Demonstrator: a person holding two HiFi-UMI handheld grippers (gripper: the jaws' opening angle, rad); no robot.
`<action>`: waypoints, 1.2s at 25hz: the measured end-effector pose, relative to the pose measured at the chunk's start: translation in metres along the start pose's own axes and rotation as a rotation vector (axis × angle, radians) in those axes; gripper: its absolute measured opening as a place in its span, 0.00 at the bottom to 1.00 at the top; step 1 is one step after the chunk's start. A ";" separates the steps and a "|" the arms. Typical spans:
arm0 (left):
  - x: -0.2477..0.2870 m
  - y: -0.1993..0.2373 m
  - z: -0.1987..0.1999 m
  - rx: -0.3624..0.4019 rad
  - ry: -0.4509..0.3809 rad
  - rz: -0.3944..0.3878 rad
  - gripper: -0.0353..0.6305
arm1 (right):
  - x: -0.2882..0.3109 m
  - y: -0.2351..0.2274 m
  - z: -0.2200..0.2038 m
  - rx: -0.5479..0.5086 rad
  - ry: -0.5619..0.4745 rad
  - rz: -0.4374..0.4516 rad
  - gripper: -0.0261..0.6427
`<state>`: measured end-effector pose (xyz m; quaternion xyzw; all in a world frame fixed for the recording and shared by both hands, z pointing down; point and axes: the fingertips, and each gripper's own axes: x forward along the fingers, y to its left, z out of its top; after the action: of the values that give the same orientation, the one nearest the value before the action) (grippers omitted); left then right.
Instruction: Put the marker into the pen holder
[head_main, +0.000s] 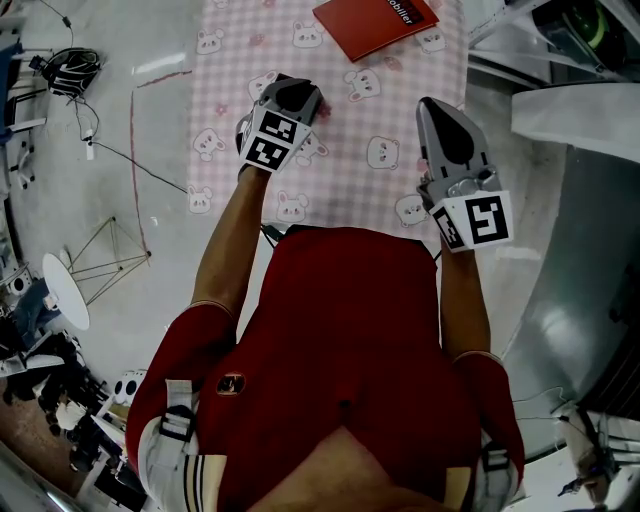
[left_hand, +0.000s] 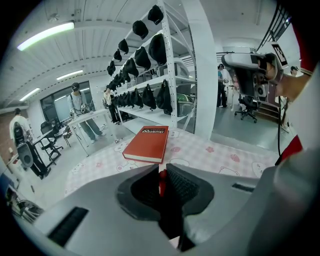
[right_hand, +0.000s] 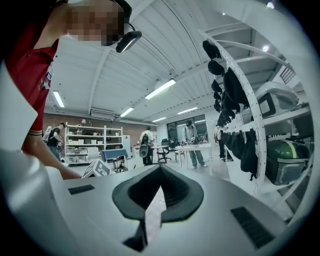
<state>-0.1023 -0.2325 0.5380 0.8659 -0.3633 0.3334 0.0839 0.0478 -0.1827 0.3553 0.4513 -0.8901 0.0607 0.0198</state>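
My left gripper (left_hand: 162, 175) is shut on a red marker (left_hand: 161, 183), whose end shows as a thin red strip between the dark pads. In the head view this gripper (head_main: 296, 98) hovers over the pink checked tablecloth (head_main: 360, 180), near the table's left side. My right gripper (head_main: 432, 108) is held above the cloth's right edge, tilted up. In the right gripper view its jaws (right_hand: 160, 169) meet at the tips with nothing between them. No pen holder shows in any view.
A red book (head_main: 375, 22) lies at the far end of the table, straight ahead of the left gripper (left_hand: 148, 143). A white shelving rack with dark bags (left_hand: 150, 95) stands beyond. People and chairs are in the room behind.
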 end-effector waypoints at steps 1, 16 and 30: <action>0.000 0.000 0.001 0.001 -0.003 0.001 0.13 | 0.000 0.000 0.000 0.001 0.001 -0.001 0.04; 0.001 -0.003 0.007 -0.002 -0.038 0.006 0.21 | 0.002 -0.003 -0.002 -0.001 -0.001 -0.003 0.04; -0.022 -0.001 0.029 -0.010 -0.167 0.049 0.23 | 0.003 0.002 -0.001 -0.002 -0.008 0.013 0.04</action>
<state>-0.0980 -0.2298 0.5018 0.8812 -0.3918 0.2600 0.0497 0.0445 -0.1834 0.3561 0.4456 -0.8932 0.0580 0.0162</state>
